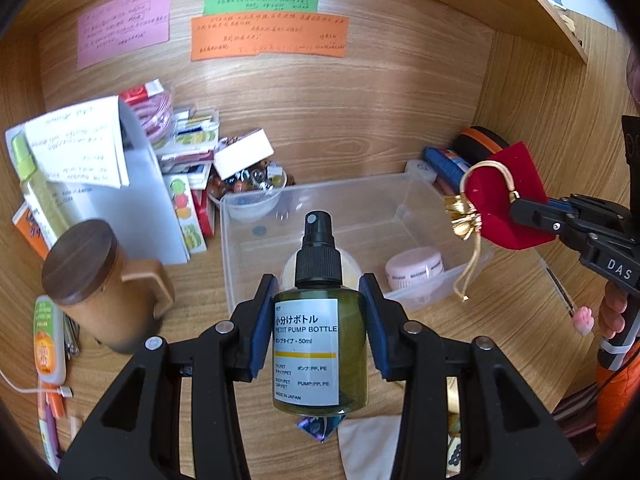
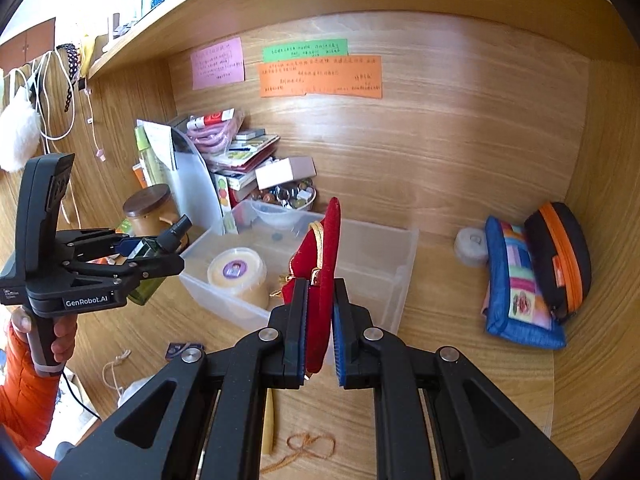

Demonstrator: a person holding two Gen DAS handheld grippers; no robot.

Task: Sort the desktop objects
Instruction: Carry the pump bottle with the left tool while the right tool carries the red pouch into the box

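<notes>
My left gripper (image 1: 320,320) is shut on a green pump bottle (image 1: 311,344) with a black spray top and a white label, held upright above the desk. From the right wrist view the same bottle (image 2: 150,258) sits tilted in that gripper (image 2: 160,254). My right gripper (image 2: 320,320) is shut on a red velvet pouch (image 2: 322,280) with a gold drawstring; the pouch (image 1: 505,196) hangs at the right of the left wrist view. Both are near a clear plastic bin (image 1: 400,184) holding a cream round jar (image 2: 238,274) and a pink round case (image 1: 414,270).
A brown lidded mug (image 1: 86,280), stacked boxes and papers (image 1: 188,152) and a bowl of marbles (image 2: 288,196) crowd the back left. A blue patchwork pouch (image 2: 516,284) and a black-orange case (image 2: 560,256) lean at the right. A person's hand (image 2: 60,336) holds the left gripper's handle.
</notes>
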